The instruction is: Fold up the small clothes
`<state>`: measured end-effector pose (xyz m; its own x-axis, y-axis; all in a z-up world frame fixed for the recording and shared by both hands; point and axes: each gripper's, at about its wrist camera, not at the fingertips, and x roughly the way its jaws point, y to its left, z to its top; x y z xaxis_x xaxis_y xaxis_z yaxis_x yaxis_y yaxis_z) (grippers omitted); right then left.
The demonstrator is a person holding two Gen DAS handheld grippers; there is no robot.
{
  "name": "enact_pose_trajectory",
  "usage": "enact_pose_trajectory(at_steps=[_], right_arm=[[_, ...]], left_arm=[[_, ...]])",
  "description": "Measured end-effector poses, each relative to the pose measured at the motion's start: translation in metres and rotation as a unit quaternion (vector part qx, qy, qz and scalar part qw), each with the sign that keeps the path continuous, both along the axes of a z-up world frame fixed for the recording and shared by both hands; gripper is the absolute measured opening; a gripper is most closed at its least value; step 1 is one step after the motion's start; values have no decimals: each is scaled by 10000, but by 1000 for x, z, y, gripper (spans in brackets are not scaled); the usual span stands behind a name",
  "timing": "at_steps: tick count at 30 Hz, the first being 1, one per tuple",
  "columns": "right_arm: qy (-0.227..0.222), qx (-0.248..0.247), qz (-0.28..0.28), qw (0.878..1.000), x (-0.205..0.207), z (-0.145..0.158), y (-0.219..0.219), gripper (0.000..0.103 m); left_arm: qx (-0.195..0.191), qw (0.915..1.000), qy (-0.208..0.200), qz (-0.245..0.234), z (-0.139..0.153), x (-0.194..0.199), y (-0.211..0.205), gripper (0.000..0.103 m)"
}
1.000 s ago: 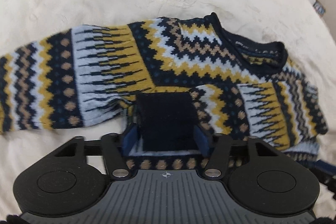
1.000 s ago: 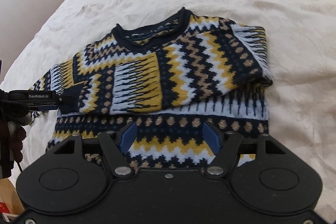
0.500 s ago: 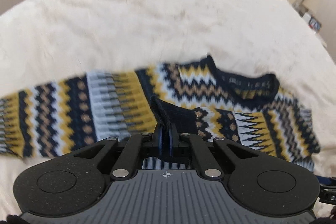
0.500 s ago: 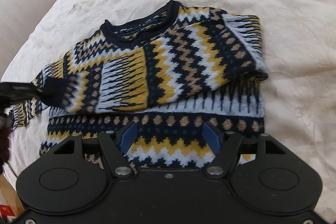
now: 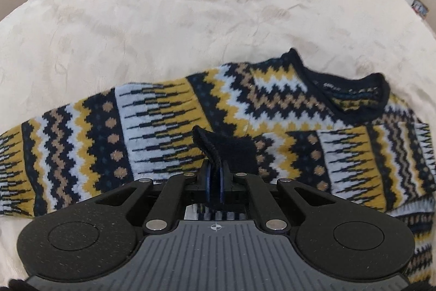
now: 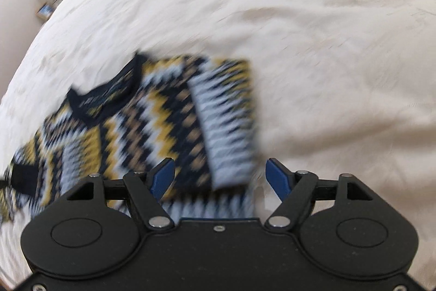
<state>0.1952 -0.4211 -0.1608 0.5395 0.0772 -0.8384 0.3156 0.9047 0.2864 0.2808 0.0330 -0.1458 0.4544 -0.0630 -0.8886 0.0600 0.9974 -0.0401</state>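
On the bed (image 5: 190, 18), the sweater (image 5: 245, 105) has 1 sleeve folded across; the left tool (image 5: 214, 182) pinches its navy cuff (image 5: 231, 152), right tool (image 6: 220, 176) open, other sleeve unfolded

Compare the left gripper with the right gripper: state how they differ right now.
The left gripper is shut, pinching the sweater's dark cuff; the right gripper is open and holds nothing. The left wrist view is sharp; the right wrist view is motion-blurred. Both hang over the patterned sweater on the cream bedspread.

Black hand-held gripper (image 6: 220, 172), blue pads (image 6: 163, 176), silver screws
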Motion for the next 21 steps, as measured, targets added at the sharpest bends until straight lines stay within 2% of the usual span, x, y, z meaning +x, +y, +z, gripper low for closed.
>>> enact_pose_trajectory(at_steps=[4, 6, 8, 9, 11, 13, 17, 19, 20, 21], right_arm=[[15, 64, -175, 9998, 22, -6, -14, 76], [35, 96, -194, 9998, 33, -10, -17, 76], [70, 99, -161, 9998, 42, -13, -18, 76], [84, 96, -135, 9998, 45, -15, -18, 76], [115, 106, -84, 9998, 52, -18, -17, 76], [175, 133, -30, 9998, 57, -21, -17, 75], [281, 162, 72, 9994, 65, -26, -12, 55], [314, 107, 179, 9993, 67, -26, -8, 32], [321, -20, 264, 9991, 66, -22, -5, 15], [300, -173, 381, 9987, 66, -19, -2, 14]], left_arm=[[4, 9996, 259, 63, -14, 4, 2, 10], [-96, 9992, 390, 19, -21, 5, 4, 25], [-353, 9984, 437, -90, -26, 5, 5, 49], [-402, 9981, 440, -139, -27, 5, 5, 53], [-421, 9976, 455, -296, -28, 6, 0, 70], [-397, 9972, 468, -431, -30, 7, -6, 76], [-310, 9977, 415, -438, -30, 4, -12, 80], [-283, 9978, 389, -450, -29, 2, -13, 80], [-274, 9978, 385, -467, -28, 2, -14, 80], [-282, 9977, 378, -485, -26, 1, -13, 80]])
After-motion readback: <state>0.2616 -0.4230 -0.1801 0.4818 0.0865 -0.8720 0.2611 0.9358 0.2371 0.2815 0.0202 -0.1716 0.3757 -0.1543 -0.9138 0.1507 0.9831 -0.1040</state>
